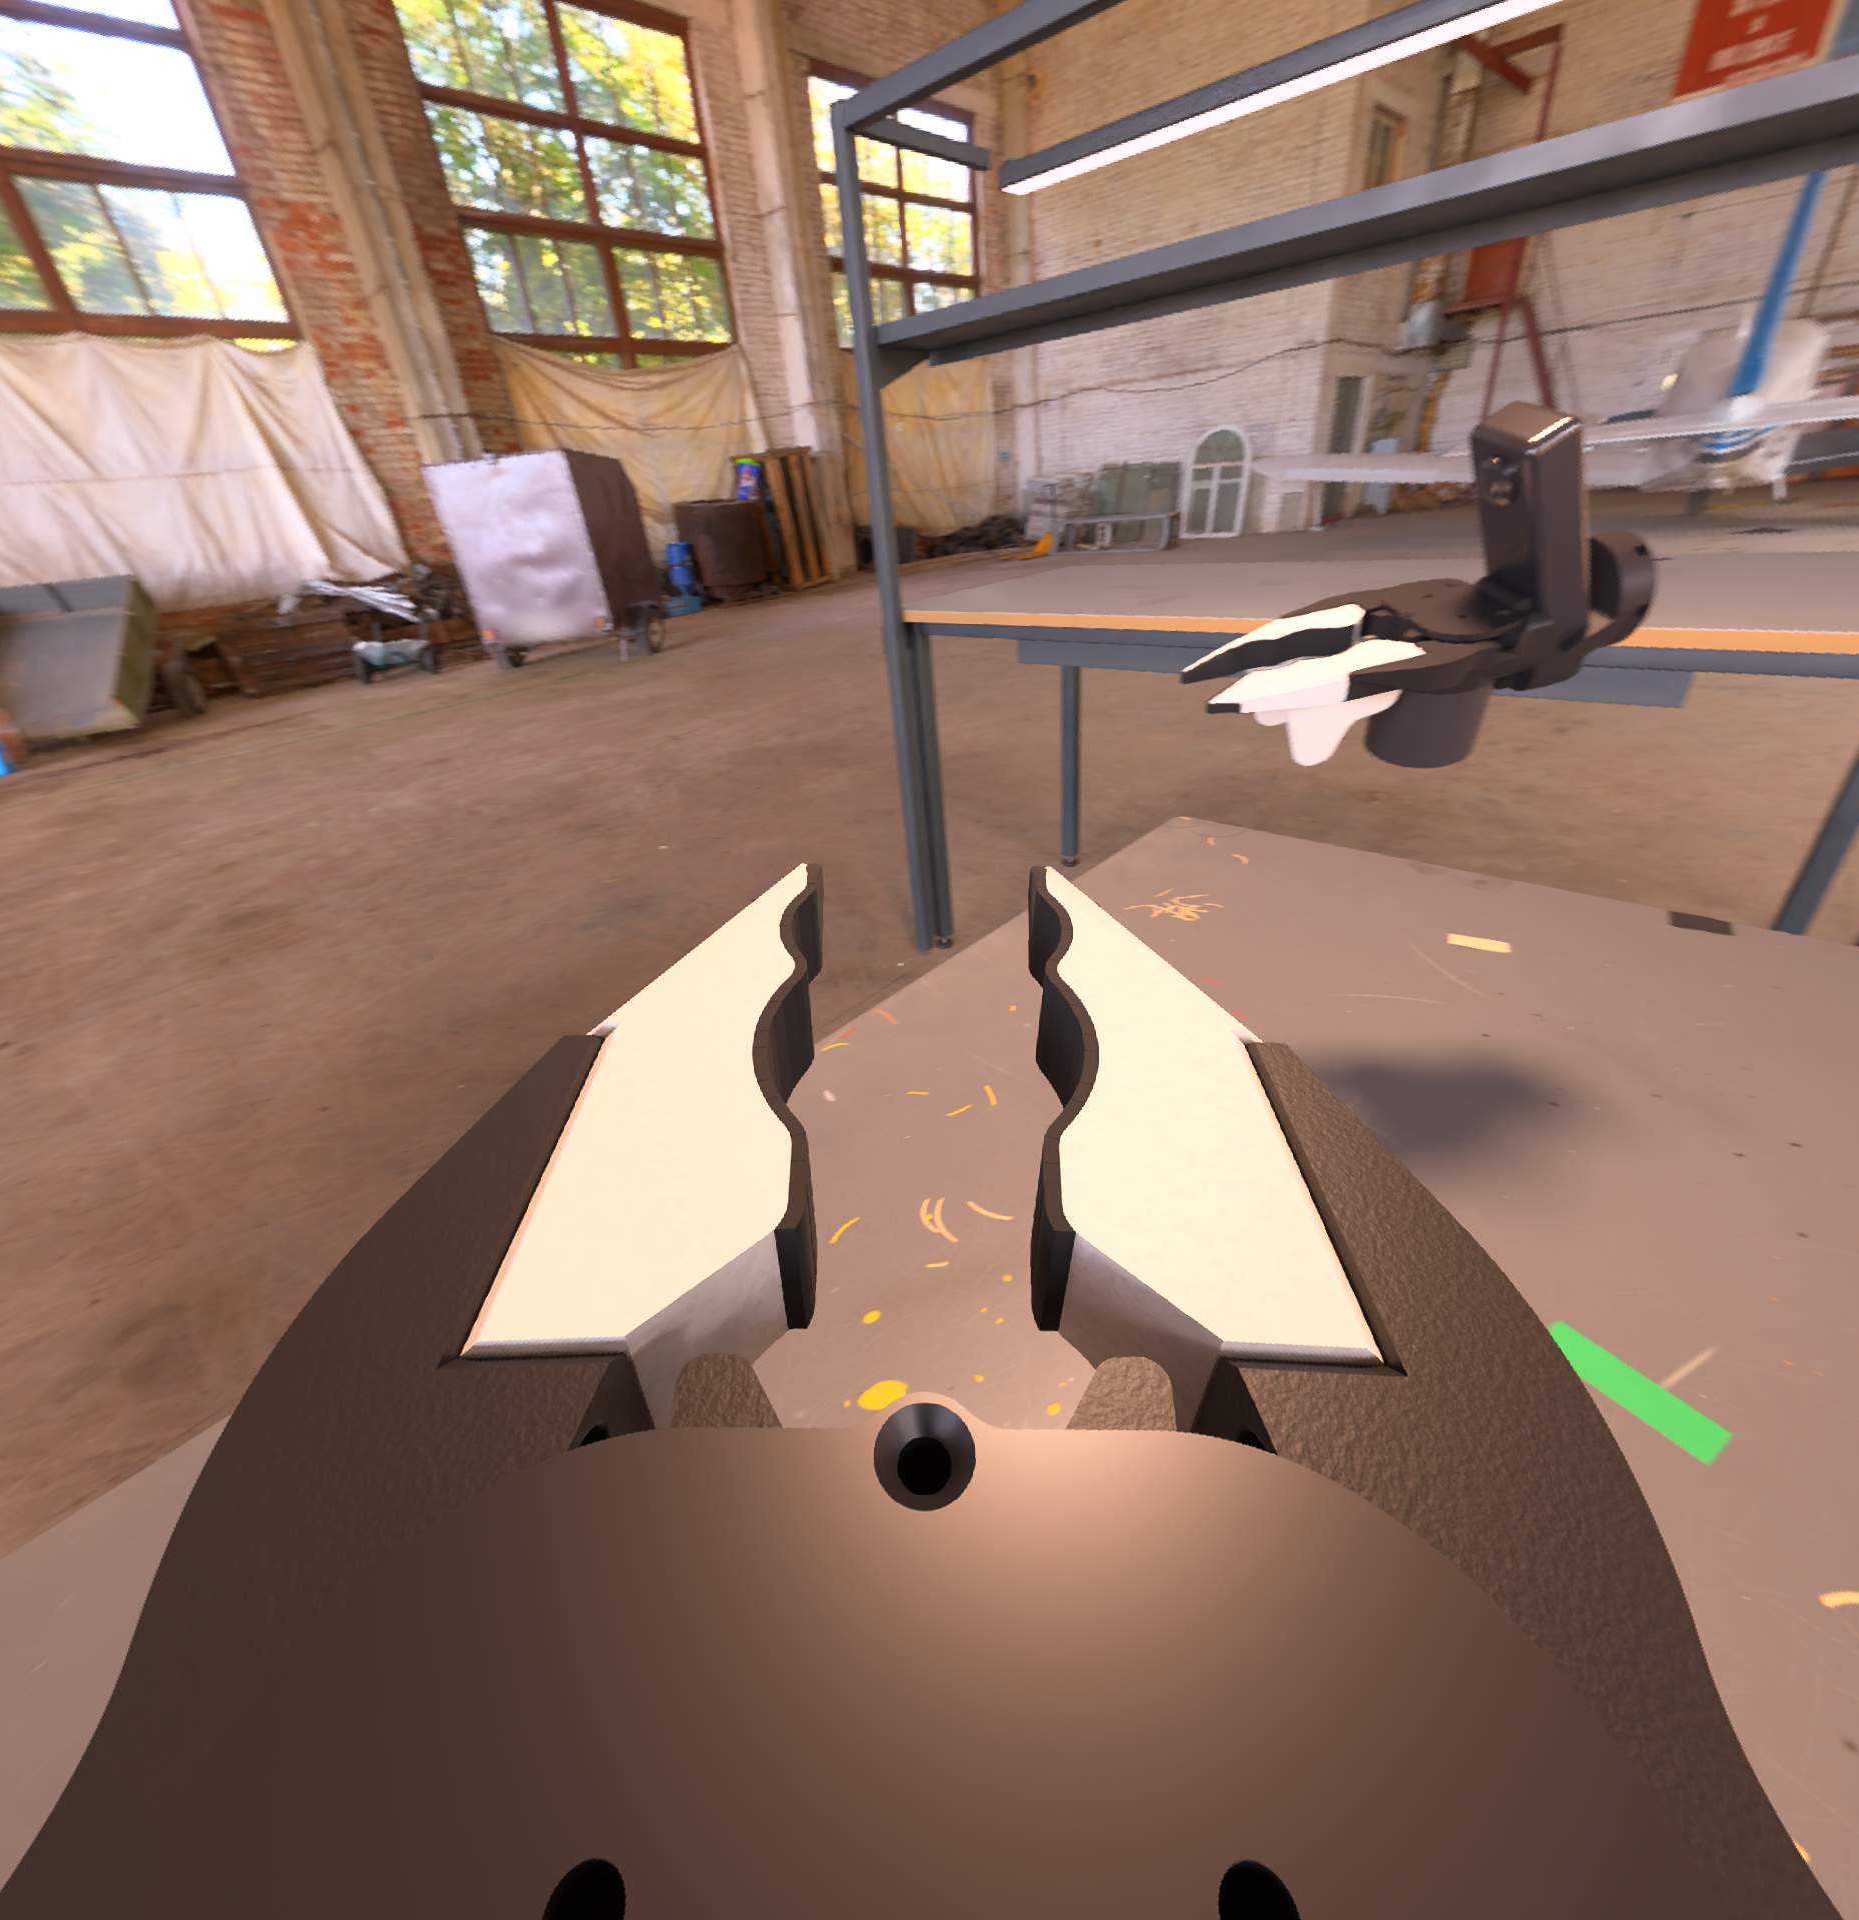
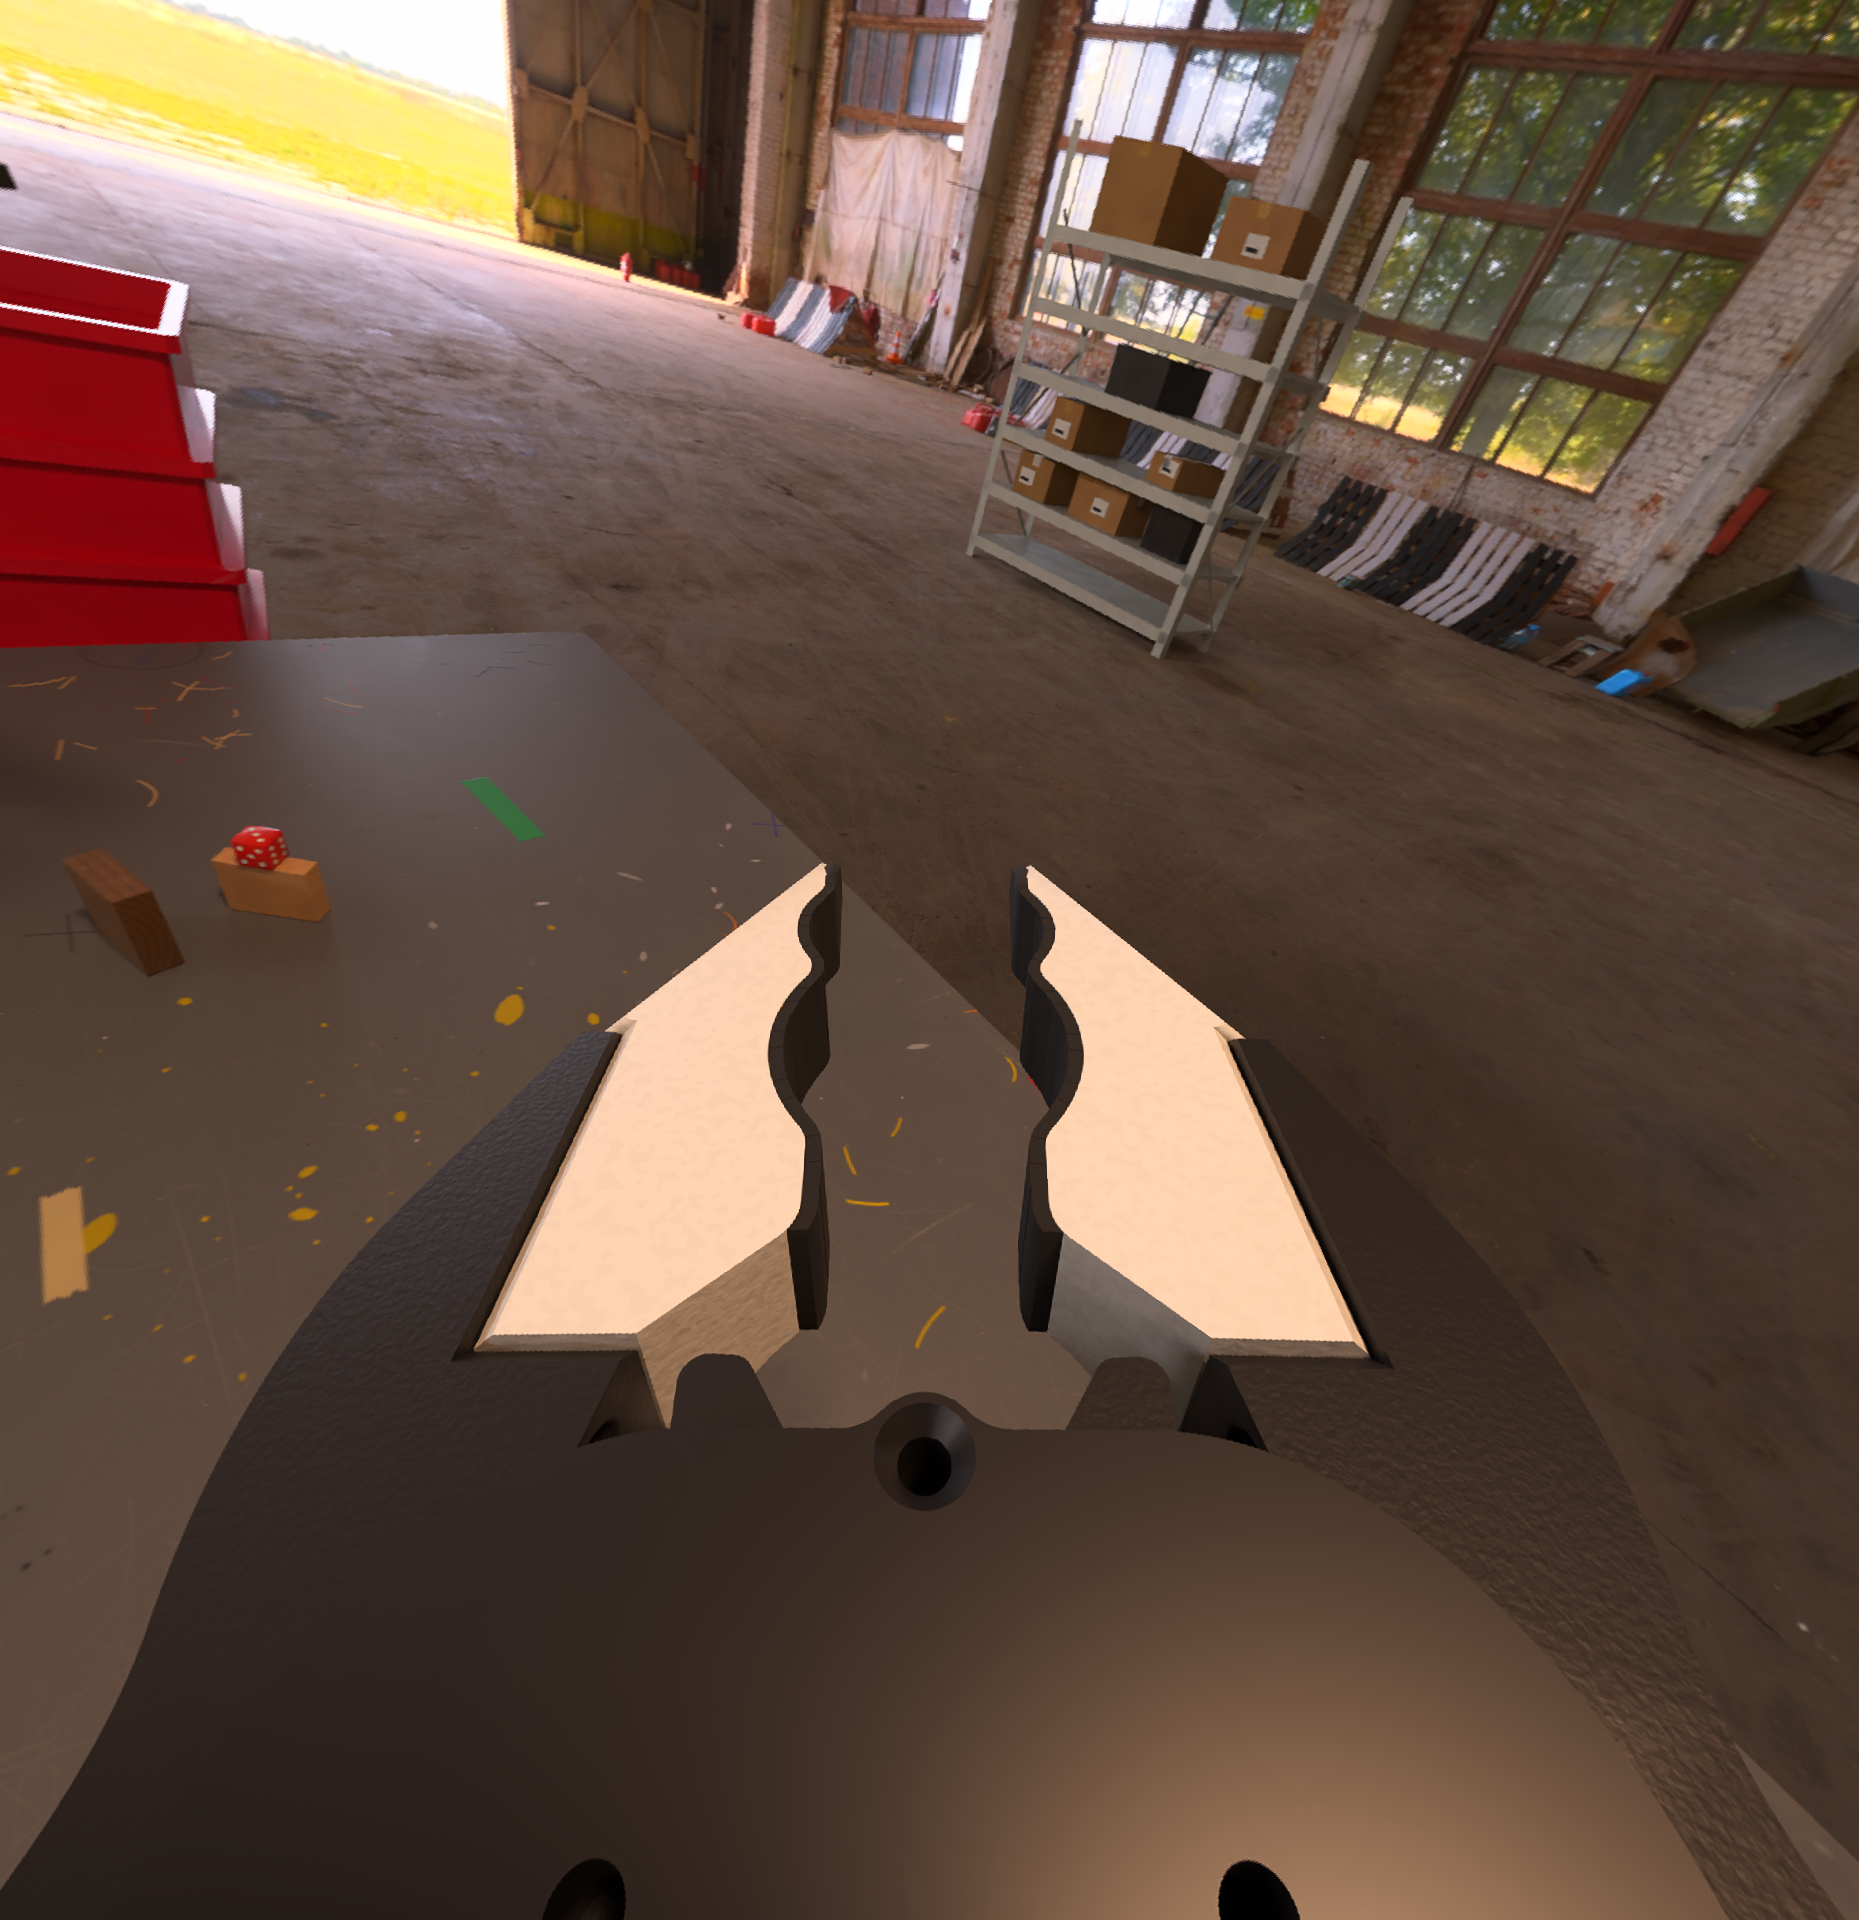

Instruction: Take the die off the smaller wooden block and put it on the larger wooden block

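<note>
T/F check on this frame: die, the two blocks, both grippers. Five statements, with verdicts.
1. The die sits on the light block. True.
2. The dark block touches the light block. False: a gap separates them.
3. The right gripper holds the die. False: it is open and empty.
4. The left gripper is open. True.
5. The die is blue. False: red with white dots.

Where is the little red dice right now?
In the right wrist view, the small red white-dotted die sits at far left atop the light wooden block, just right of the tilted darker wooden block.
</note>
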`<state>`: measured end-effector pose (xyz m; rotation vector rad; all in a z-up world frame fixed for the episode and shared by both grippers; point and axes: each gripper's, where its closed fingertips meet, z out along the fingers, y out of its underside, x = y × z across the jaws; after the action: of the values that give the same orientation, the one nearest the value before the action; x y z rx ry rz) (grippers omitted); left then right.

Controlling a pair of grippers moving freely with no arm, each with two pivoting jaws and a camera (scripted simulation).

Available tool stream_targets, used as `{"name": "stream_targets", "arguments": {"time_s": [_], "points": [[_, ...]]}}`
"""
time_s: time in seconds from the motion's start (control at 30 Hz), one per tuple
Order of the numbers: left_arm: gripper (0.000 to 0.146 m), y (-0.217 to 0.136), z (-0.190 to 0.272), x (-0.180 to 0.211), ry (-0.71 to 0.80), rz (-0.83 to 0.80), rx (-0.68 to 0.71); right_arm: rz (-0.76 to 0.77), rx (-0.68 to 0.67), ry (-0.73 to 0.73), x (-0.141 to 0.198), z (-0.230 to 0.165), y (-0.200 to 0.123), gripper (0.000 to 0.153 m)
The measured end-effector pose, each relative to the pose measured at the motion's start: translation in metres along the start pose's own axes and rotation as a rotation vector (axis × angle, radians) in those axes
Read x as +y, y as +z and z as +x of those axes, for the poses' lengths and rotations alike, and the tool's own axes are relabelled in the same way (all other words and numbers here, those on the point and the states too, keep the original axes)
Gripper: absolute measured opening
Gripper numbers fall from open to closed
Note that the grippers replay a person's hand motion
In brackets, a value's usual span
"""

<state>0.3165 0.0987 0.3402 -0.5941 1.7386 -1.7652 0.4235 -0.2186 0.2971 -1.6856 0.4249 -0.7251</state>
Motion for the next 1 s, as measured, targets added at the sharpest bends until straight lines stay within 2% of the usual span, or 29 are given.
{"name": "stream_targets", "arguments": {"time_s": [0.27, 0.7, 1.0], "points": [[0.040, -0.048, -0.045, -0.012, 0.014, 0.025, -0.219, -0.026, -0.044, -0.008, -0.002, -0.017, 0.009, 0.032], [0.039, -0.092, -0.061, -0.028, 0.017, 0.089, -0.316, -0.009, -0.133, -0.037, -0.010, -0.050, 0.030, 0.032], [0.043, -0.112, -0.057, -0.030, 0.011, 0.087, -0.365, 0.031, -0.254, -0.005, -0.016, -0.079, 0.041, 0.032]]}}
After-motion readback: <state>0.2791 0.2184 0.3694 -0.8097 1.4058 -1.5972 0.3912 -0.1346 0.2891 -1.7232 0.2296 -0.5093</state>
